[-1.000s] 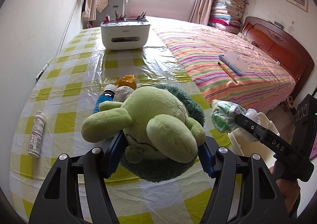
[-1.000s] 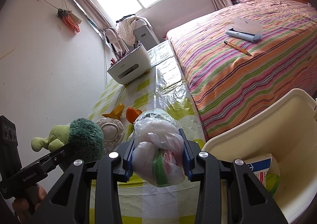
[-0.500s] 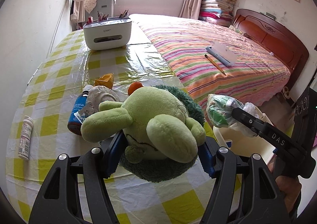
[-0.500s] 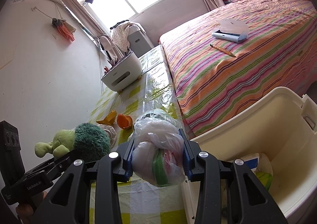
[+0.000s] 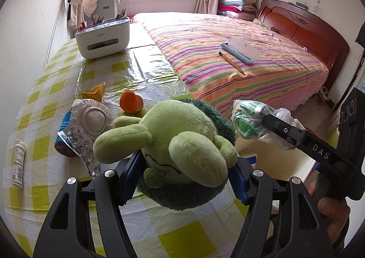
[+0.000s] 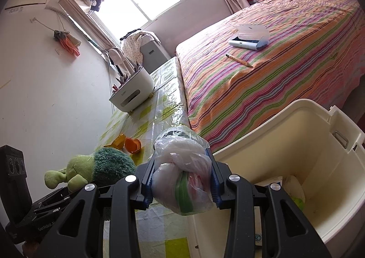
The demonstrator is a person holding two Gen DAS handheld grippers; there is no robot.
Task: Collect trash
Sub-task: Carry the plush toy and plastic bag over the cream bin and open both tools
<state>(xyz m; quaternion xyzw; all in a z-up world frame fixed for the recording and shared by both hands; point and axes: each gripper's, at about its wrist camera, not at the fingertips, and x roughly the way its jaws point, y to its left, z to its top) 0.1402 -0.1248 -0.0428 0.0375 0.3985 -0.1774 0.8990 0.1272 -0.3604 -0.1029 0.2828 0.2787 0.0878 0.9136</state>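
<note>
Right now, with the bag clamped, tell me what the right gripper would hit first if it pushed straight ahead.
Probably the checked tablecloth near its bed-side edge, with the cream bin just to the right. The right gripper points slightly downward with its jaws shut on the plastic bag. Depth is unclear.

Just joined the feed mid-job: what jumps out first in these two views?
A green plush toy fills the left wrist view, clamped in the left gripper above the checked table. The right gripper squeezes a knotted plastic bag of trash at the edge of a cream bin beside the striped bed.
</note>
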